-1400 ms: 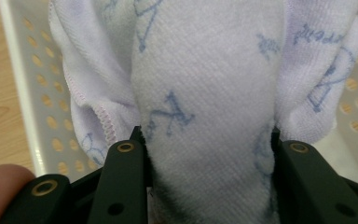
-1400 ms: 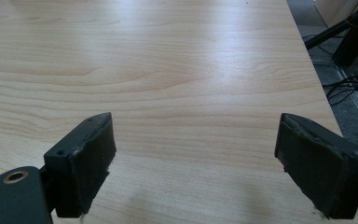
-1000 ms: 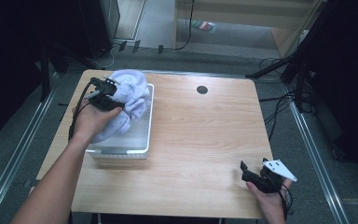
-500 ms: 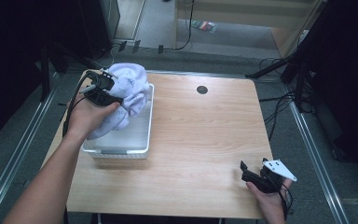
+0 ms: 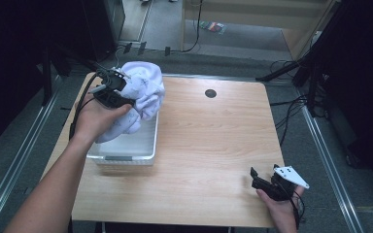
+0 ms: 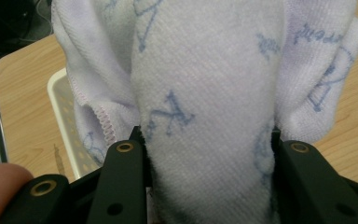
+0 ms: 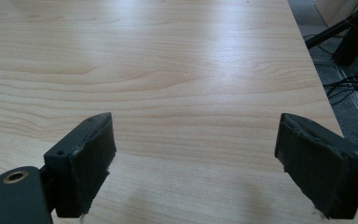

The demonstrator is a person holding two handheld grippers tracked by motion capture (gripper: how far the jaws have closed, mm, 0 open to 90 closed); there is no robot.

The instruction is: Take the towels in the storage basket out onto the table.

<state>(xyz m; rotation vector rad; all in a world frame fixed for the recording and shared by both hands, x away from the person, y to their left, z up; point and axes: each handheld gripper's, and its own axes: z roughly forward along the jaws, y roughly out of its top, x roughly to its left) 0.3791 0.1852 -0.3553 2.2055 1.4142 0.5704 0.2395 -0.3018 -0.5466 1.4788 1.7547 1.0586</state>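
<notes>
Lifting towel (image 5: 143, 94) out of bin (image 5: 126, 148): left gripper (image 5: 119, 87) clamped on it, most hanging above the bin's far end, tail not yet clear; right gripper (image 5: 264, 184) jaws wide apart, idle low over table (image 5: 213, 141), placement not done.

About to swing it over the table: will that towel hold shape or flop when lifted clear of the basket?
Likely floppy: the towel sags in folds below the left gripper, trailing into the basket. Probably light. Its terry weave bunched between the jaws should resist slipping.
</notes>
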